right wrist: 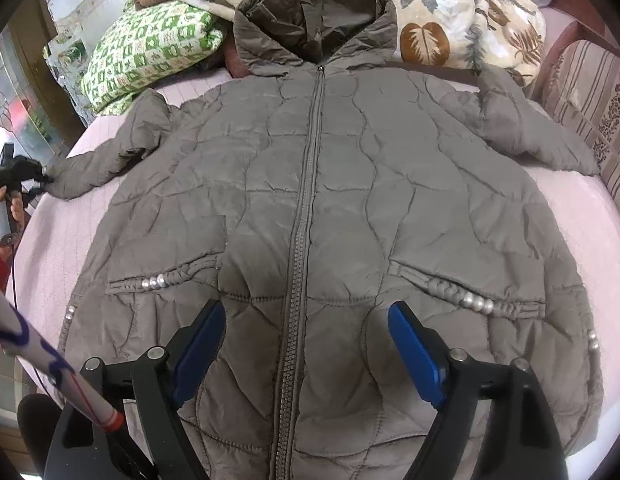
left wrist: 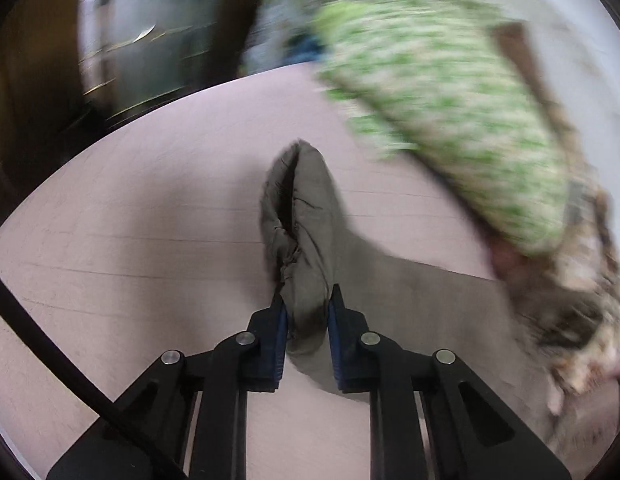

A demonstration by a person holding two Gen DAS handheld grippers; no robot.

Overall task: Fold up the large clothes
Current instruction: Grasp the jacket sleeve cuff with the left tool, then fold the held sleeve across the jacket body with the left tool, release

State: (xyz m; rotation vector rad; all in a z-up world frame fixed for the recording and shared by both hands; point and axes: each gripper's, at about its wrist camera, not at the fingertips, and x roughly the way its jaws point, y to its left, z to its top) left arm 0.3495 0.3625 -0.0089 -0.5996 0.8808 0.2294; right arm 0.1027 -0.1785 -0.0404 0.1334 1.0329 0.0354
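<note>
A grey quilted hooded jacket lies face up, zipped, spread on a pink bed sheet. Its hood points to the far side. My left gripper is shut on the cuff of the jacket's left sleeve, held over the sheet. The same gripper shows at the far left in the right wrist view, at the sleeve end. My right gripper is open and empty, hovering above the jacket's lower front on either side of the zipper.
A green and white patterned pillow lies at the far left of the bed; it shows blurred in the left wrist view. A leaf-print blanket is bunched behind the hood. A striped cushion stands at the right. A white rod crosses the lower left.
</note>
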